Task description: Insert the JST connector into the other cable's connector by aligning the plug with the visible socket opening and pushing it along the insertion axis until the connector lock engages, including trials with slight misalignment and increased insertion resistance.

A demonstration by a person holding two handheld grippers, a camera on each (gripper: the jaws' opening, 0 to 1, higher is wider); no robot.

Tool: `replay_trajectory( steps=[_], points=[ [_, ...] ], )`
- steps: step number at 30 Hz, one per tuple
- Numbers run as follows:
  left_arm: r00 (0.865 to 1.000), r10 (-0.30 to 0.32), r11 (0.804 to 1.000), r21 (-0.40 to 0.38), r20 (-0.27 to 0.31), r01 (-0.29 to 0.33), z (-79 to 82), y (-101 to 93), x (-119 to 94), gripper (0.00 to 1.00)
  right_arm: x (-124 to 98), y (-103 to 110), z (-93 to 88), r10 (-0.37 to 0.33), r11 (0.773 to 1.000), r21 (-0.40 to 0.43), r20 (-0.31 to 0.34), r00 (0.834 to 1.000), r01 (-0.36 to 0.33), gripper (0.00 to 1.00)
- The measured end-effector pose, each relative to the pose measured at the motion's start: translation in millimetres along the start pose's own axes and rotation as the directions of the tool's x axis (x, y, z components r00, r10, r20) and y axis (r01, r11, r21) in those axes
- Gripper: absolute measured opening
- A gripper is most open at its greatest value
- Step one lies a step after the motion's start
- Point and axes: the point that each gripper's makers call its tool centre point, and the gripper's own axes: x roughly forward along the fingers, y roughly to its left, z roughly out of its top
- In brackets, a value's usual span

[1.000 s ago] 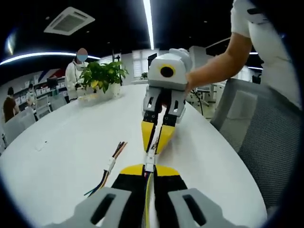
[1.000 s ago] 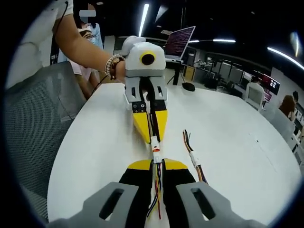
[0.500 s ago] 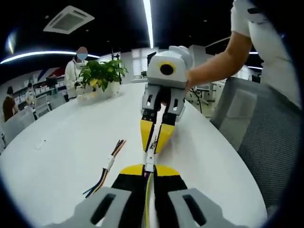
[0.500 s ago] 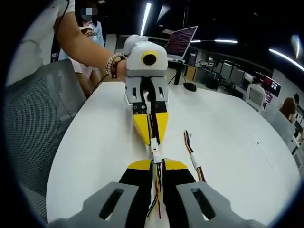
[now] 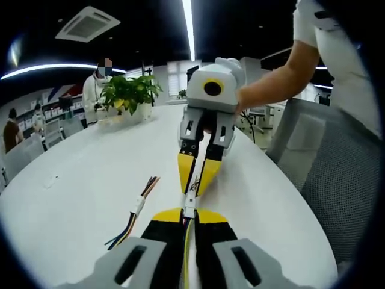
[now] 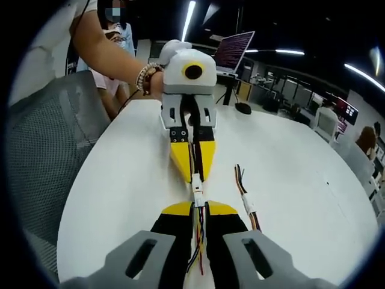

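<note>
In the left gripper view my left gripper (image 5: 189, 212) is shut on a wire bundle whose white JST connector (image 5: 189, 205) sticks out just past its yellow tips. My right gripper (image 5: 195, 190) faces it from above, shut on the other cable, tip to tip. The two white connector housings (image 6: 197, 194) meet in one line between the tips in the right gripper view. There my right gripper (image 6: 199, 206) grips coloured wires and the left gripper (image 6: 195, 176) points back at it. Whether the lock is seated I cannot tell.
A spare cable (image 5: 136, 209) with a white connector and loose coloured wires lies on the white table (image 5: 78, 174), also seen as the spare cable (image 6: 245, 201). A potted plant (image 5: 129, 95) stands far off. A grey mesh chair (image 6: 42, 156) sits by the table edge.
Almost nothing has changed. Both grippers stay shut, tip to tip, with the connectors joined in line. The right gripper view has shifted slightly.
</note>
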Motion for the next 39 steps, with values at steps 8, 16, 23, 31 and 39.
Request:
replay_trajectory(
  steps=[8, 16, 23, 31, 39],
  points=[
    [1.000, -0.007, 1.000, -0.002, -0.010, 0.007, -2.4, -0.6, 1, 0.00, 2, 2, -1.9, 0.009, 1.000, -0.014, -0.015, 1.000, -0.009, 0.04],
    [1.000, -0.014, 1.000, -0.006, -0.022, 0.014, -6.1, -0.6, 2, 0.00, 6, 4, -3.3, 0.019, 1.000, -0.021, -0.028, 0.999, -0.020, 0.04],
    [0.999, -0.019, 1.000, -0.005, -0.039, 0.019, -10.2, -0.8, 4, 0.00, 9, 4, -6.9, 0.026, 0.999, -0.033, -0.048, 0.998, -0.028, 0.04],
    [0.999, -0.023, 1.000, -0.018, -0.039, 0.023, -12.6, -0.9, 6, 0.00, 12, 4, -6.8, 0.031, 0.999, -0.015, -0.034, 0.999, -0.031, 0.04],
    [0.999, -0.029, 0.999, -0.022, -0.039, 0.028, -14.0, -0.8, 8, 0.00, 14, 4, -7.5, 0.037, 0.999, -0.014, -0.033, 0.999, -0.037, 0.04]
  ],
)
